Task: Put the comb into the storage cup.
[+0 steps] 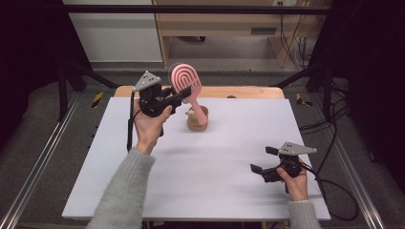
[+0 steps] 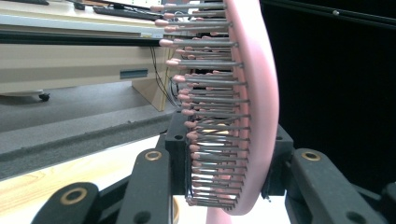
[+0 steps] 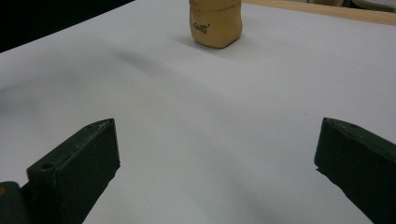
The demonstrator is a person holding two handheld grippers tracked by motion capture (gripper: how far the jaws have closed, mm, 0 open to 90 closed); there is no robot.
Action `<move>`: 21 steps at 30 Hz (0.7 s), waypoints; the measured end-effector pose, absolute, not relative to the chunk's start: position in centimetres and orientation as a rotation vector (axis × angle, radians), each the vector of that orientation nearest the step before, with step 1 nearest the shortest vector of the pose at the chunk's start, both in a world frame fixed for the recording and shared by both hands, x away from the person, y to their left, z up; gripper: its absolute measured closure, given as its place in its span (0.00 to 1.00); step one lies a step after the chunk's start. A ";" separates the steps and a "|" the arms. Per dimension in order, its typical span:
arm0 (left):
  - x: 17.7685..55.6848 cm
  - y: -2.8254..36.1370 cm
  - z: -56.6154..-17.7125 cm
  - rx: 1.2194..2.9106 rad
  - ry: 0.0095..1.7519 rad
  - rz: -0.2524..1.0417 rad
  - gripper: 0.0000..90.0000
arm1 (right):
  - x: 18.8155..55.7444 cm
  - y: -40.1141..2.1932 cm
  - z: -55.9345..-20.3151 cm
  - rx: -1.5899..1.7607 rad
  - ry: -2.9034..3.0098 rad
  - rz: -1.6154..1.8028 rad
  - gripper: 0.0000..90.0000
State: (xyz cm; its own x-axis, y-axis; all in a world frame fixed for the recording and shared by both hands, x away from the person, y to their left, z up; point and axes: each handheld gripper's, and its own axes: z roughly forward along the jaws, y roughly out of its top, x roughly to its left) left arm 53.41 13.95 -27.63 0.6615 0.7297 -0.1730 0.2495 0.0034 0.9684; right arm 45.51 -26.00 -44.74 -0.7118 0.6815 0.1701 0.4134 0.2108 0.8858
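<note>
In the high view the left gripper [image 1: 184, 95] sits left of centre in the upper half of the frame, raised over the white table [image 1: 143, 191] and aimed toward the right, its jaws closed on the head of a pink hairbrush [image 1: 186, 86] whose handle slants down to the lower right into a small tan holder [image 1: 197, 121] just below it; the left hand [image 1: 150, 126] wraps the gripper's body from beneath, the grey sleeve running to the bottom edge. The left gripper view adds what the overhead cannot: the brush [image 2: 252, 107] stands edge-on up the middle of the frame, rows of grey bristles with pink tips pointing left, both black pads pressed on it low down. At the lower right of the high view the right gripper [image 1: 262, 160] lies low by the table, pointing left, jaws spread wide with nothing between them. The right gripper view shows the holder [image 3: 215, 21] at its top centre, well beyond the parted jaws
</note>
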 end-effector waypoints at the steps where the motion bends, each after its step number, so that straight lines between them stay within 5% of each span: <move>1: 53.5 13.9 -27.6 1.564 0.837 0.455 0.70 | 45.5 -26.0 -44.8 1.035 2.230 1.502 0.00; 21: 55.6 13.1 -27.3 1.578 0.859 0.474 0.70 | 45.5 -25.9 -44.8 1.034 2.236 1.497 0.00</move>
State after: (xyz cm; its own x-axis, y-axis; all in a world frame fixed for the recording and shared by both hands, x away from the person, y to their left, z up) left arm 55.57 13.05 -27.27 0.6422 0.7486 -0.1651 0.2588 -0.0090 0.9659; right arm 45.53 -25.94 -44.79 -0.7136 0.6803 0.1673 0.4140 0.2168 0.8841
